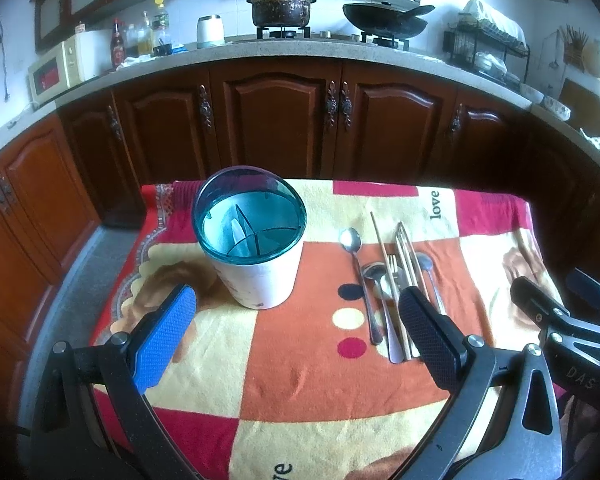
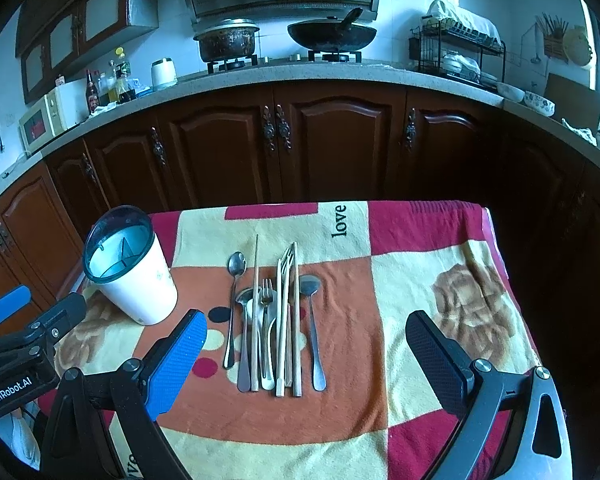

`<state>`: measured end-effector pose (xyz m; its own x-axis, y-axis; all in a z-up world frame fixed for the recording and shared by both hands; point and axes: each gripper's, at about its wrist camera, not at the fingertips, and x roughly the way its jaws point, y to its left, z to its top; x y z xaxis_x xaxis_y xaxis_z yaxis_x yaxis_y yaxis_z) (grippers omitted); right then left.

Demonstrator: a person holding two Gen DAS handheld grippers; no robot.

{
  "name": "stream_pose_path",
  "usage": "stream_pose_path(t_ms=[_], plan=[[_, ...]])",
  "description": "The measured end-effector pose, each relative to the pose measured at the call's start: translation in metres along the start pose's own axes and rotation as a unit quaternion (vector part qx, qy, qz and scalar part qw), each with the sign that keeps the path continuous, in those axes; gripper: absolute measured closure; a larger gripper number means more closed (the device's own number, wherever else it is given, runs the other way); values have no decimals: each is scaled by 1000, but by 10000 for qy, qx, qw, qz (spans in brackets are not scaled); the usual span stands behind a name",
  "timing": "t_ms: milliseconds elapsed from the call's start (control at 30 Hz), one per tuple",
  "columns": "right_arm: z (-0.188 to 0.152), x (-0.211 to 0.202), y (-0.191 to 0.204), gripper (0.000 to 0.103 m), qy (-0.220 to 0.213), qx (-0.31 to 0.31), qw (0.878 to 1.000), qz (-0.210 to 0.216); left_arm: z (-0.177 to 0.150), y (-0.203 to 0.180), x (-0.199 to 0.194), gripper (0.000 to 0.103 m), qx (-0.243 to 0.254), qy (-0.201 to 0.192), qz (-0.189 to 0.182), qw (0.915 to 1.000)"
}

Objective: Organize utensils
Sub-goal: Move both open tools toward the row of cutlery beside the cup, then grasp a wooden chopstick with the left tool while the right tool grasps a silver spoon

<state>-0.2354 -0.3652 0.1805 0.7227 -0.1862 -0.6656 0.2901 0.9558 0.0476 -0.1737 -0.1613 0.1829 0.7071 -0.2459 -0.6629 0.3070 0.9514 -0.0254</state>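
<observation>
With both the left hand-held gripper (image 1: 296, 332) and right hand-held gripper (image 2: 306, 354) spread wide and empty above the near table (image 2: 440, 280), the overlapping utensils (image 2: 274, 320) right of the holder (image 2: 136, 280) risk a multi-piece or slipping grasp.

The left tool (image 1: 296, 320) fills the bottom of its own view, its jaws spread wide: a blue pad (image 1: 164, 340) at lower left, a black pad (image 1: 428, 340) at lower right, nothing between them. The right tool (image 2: 306, 354) is likewise wide apart and empty, with its blue pad (image 2: 176, 364) at lower left and black pad (image 2: 436, 364) at lower right. Each tool shows at the edge of the other's view, at mid-height.
</observation>
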Motion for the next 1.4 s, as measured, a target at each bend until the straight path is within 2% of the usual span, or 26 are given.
stream_pose_path(t_ms=[833, 967, 1167, 1300, 1367, 1400], plan=[[0, 10, -11, 4, 99, 102, 9999, -12, 4, -4, 10, 1, 24, 35, -28, 10000], [1, 13, -16, 4, 92, 89, 9999, -20, 6, -2, 15, 1, -46, 46, -143, 9999], [-1, 31, -28, 4, 222, 59, 9997, 43, 6, -8, 38, 1, 18, 378, -303, 9988], [-6, 49, -40, 4, 374, 166, 9989, 248, 3, -21, 53, 1, 177, 510, -325, 9980], [-6, 60, -45, 8, 448, 218, 9979, 416, 3, -29, 63, 1, 261, 592, -343, 9973], [-6, 64, -46, 13, 488, 225, 9974, 473, 5, -34, 69, 1, 302, 644, -363, 9968]])
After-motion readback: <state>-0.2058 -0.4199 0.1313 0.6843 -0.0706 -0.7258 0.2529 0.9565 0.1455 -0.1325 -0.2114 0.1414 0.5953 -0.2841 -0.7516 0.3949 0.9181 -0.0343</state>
